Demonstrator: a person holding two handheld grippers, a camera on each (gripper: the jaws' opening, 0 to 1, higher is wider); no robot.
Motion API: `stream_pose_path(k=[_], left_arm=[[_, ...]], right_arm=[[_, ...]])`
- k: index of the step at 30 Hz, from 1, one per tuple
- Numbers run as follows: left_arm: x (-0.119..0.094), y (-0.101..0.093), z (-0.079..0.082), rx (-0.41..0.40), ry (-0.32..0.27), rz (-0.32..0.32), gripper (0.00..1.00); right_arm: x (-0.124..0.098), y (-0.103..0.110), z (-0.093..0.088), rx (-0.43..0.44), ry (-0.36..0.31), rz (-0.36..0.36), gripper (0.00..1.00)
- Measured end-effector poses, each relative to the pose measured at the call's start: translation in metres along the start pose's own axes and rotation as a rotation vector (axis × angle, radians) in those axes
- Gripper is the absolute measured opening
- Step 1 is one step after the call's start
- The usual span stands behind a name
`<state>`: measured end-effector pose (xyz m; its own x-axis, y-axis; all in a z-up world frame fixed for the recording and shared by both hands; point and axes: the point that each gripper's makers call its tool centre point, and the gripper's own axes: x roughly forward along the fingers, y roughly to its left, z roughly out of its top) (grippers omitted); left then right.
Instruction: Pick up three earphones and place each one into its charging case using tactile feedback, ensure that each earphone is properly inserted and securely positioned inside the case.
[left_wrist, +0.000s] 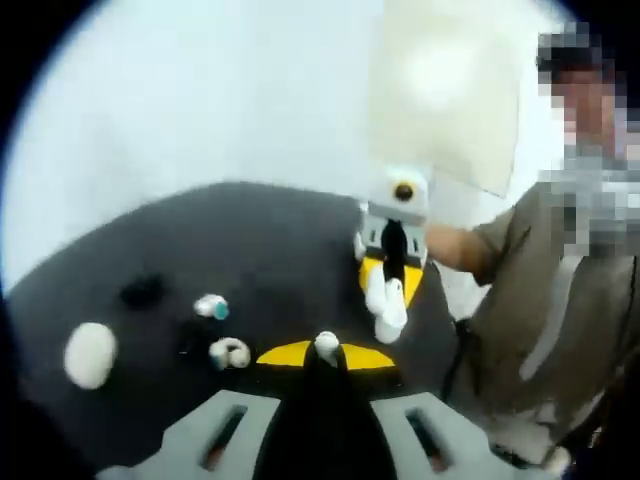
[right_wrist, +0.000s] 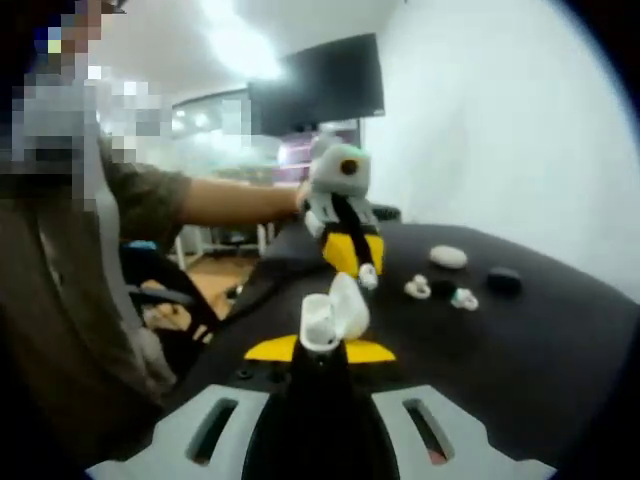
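Observation:
My left gripper (left_wrist: 327, 354) is shut on a small white earphone (left_wrist: 327, 343) at its yellow tips. Facing it, my right gripper (left_wrist: 389, 287) holds a white charging case (left_wrist: 386, 302) with its lid open. In the right gripper view, the right gripper (right_wrist: 320, 351) is shut on that open case (right_wrist: 332, 314), and the left gripper (right_wrist: 361, 268) hangs just beyond with the earphone (right_wrist: 368, 276) a short gap from the case. On the black table lie a teal-tipped earphone (left_wrist: 211, 307) and a white earphone (left_wrist: 230, 352).
A shut white oval case (left_wrist: 90, 354) and a black case (left_wrist: 143, 292) lie on the black table (left_wrist: 280, 240) to the left. A person (left_wrist: 560, 260) stands at the table's right edge. A dark wall screen (right_wrist: 318, 85) hangs behind.

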<state>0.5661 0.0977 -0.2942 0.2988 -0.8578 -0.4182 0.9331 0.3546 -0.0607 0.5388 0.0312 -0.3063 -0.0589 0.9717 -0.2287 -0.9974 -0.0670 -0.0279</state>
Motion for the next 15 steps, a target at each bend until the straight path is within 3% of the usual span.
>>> stream_pose_path(k=[3, 7, 8, 9, 13, 15], left_arm=[[-0.005, -0.004, 0.003, 0.071, 0.001, 0.066, 0.08], [-0.008, -0.017, 0.029, 0.265, -0.085, 0.169, 0.07], [-0.006, -0.025, 0.036, 0.315, -0.112, 0.172, 0.07], [-0.010, -0.019, 0.039, 0.352, -0.128, 0.177, 0.07], [0.003, -0.039, 0.048, 0.507, -0.085, 0.190, 0.07], [0.013, -0.054, 0.054, 0.537, -0.089, 0.178, 0.07]], right_arm=[[0.000, -0.001, 0.000, 0.003, 0.000, 0.001, 0.17], [0.000, -0.002, -0.001, 0.005, 0.001, -0.002, 0.17], [0.000, -0.002, -0.001, 0.007, 0.001, -0.002, 0.17], [0.000, -0.003, -0.001, 0.009, 0.001, -0.002, 0.17], [-0.001, -0.004, -0.001, 0.013, 0.001, -0.001, 0.17], [-0.001, -0.005, -0.001, 0.014, 0.001, -0.002, 0.17]])
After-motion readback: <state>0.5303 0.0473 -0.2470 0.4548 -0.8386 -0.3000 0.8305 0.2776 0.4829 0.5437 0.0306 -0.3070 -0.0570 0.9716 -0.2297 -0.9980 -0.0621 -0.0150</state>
